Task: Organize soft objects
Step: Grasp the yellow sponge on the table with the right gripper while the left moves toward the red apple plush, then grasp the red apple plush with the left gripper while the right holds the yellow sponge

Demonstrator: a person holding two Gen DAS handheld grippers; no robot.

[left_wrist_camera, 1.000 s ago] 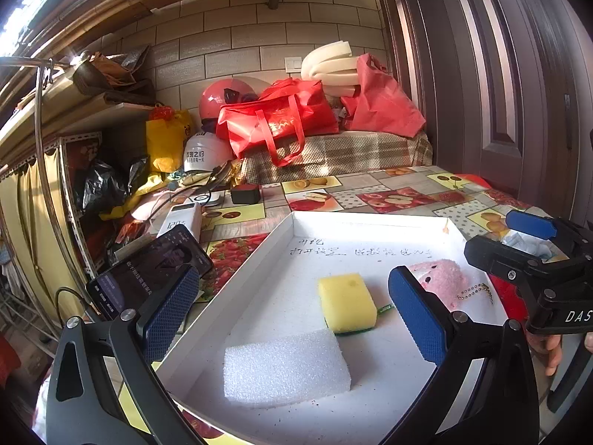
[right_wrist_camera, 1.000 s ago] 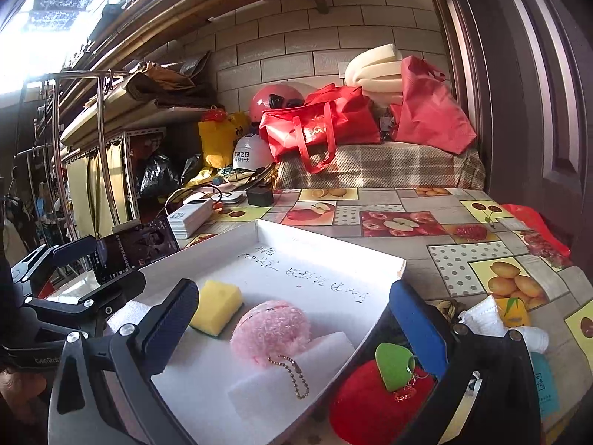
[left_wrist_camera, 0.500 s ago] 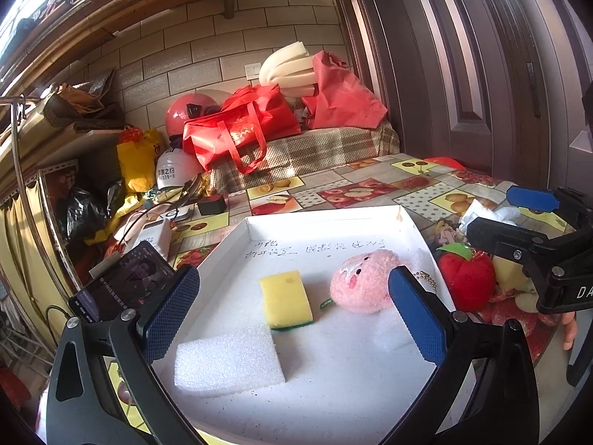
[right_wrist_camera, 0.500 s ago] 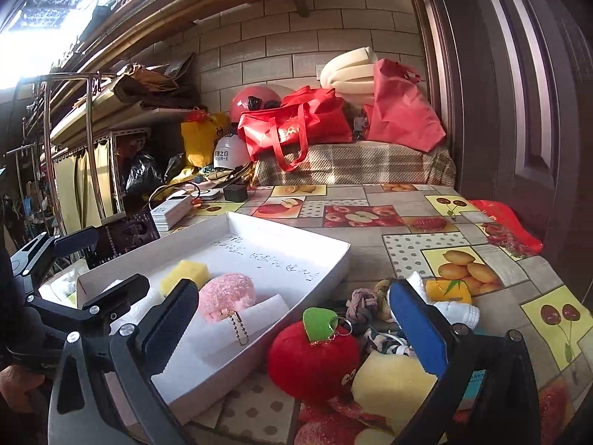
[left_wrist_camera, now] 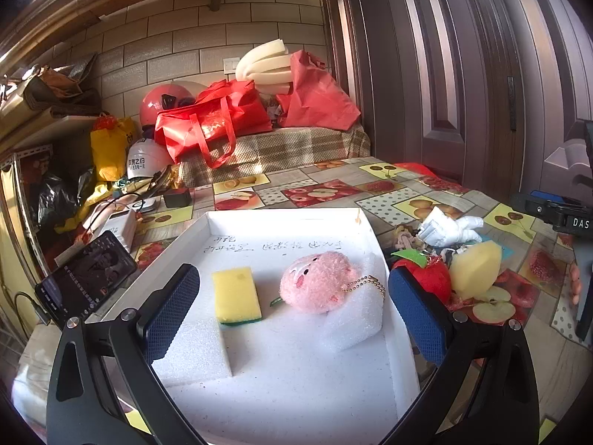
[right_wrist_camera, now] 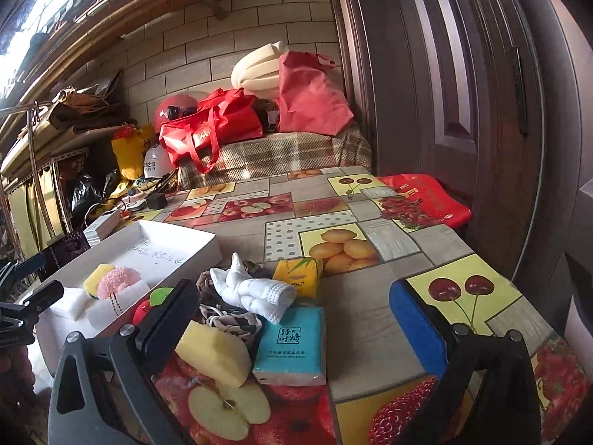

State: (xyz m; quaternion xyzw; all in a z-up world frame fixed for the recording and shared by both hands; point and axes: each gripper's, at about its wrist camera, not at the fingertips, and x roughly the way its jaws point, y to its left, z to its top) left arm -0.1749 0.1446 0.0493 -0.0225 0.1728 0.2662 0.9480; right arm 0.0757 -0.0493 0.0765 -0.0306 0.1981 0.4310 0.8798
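Note:
A white tray holds a yellow sponge, a pink plush and two white foam blocks. My left gripper is open and empty above the tray. To the tray's right on the table lie a red apple plush, a pale yellow sponge, a white rolled cloth, a teal tissue pack and a yellow tissue pack. My right gripper is open and empty over this pile. The tray also shows in the right wrist view.
A phone stands left of the tray. Red bags, helmets and a plaid cushion crowd the table's far end. A dark door is on the right. A red cloth lies at the table's right edge.
Both grippers have shifted to the right. The right gripper has moved off the tray and now hangs over the pile of loose soft things. Both stay open.

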